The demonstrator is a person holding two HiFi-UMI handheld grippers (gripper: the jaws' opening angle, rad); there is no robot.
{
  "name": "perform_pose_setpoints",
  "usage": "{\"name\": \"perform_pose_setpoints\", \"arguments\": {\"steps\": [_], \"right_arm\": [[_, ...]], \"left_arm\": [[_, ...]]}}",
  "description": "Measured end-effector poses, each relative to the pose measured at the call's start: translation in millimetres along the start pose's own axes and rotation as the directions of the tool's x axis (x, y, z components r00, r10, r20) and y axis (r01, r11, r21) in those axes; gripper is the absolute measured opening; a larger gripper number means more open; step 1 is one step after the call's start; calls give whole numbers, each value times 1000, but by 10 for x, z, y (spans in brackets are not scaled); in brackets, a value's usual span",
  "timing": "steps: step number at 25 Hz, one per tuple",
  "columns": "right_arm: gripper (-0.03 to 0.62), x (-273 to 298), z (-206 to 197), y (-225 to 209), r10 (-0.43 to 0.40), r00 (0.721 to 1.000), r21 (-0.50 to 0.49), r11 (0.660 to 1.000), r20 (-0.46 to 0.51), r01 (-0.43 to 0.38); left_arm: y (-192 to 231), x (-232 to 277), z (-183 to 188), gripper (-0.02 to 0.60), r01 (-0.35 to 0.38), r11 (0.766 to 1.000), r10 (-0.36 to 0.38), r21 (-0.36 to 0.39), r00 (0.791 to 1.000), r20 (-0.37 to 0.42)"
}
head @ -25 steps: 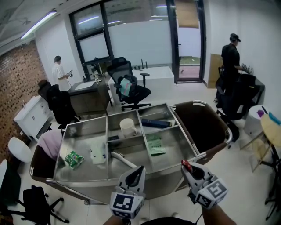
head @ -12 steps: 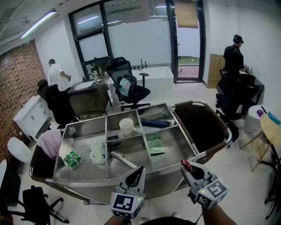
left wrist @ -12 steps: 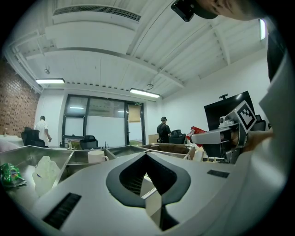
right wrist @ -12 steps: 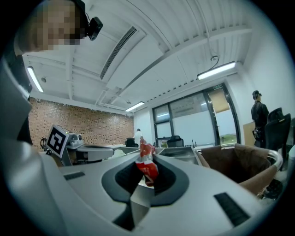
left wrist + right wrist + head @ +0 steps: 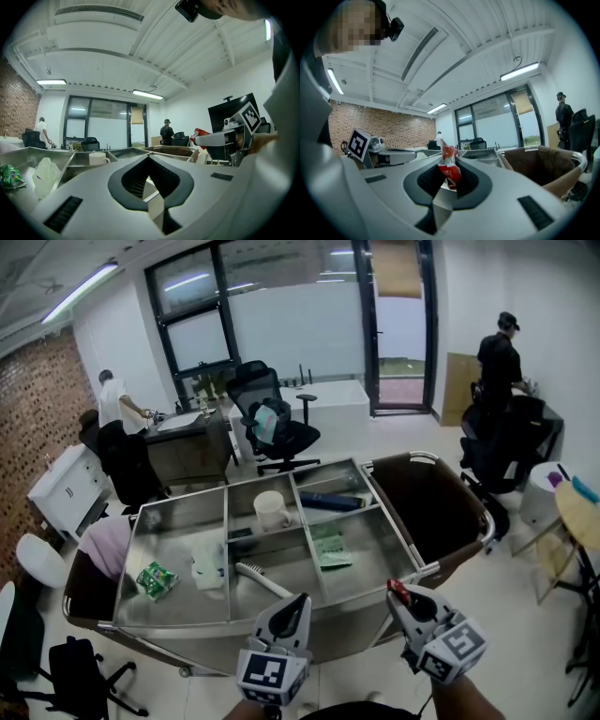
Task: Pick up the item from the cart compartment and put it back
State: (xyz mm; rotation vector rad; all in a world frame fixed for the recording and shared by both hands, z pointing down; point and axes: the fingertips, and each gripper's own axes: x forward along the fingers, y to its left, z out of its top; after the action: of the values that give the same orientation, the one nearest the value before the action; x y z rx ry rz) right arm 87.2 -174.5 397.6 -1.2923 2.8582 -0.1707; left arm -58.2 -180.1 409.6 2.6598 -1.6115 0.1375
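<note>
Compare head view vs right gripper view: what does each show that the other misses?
Head view only: the cart compartments from above, holding a white mug, a green packet, a white-handled tool and a dark blue item.
Right gripper view only: the ceiling vent, the head-mounted camera, and a close look at the right tongs shut on the red packet.
Both: the red packet itself, the left tongs, the brown bag at the cart's end, the person in black.
</note>
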Motion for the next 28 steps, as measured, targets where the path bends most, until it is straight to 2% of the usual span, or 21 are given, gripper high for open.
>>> {"name": "perform_pose_setpoints", "arguments": {"steps": [6, 11, 22, 28], "right_arm": [[40, 59, 78, -52, 2, 1000, -11, 1000, -3, -2], [40, 205, 195, -96, 7, 999, -31, 999, -40, -8], [40, 698, 453, -534, -21, 993, -117, 993, -118, 7], [40, 1040, 513, -587, -19, 982, -186, 982, -186, -16]], "left_arm": [[1, 0, 9, 0, 0, 1000, 0, 1, 1000, 13], [-8, -20, 45, 0, -1, 1000, 1, 5, 1000, 10], [13, -44, -10, 0, -2, 1000, 2, 12, 1000, 5], [27, -65, 20, 0, -9, 1000, 9, -3, 1000, 0]]}}
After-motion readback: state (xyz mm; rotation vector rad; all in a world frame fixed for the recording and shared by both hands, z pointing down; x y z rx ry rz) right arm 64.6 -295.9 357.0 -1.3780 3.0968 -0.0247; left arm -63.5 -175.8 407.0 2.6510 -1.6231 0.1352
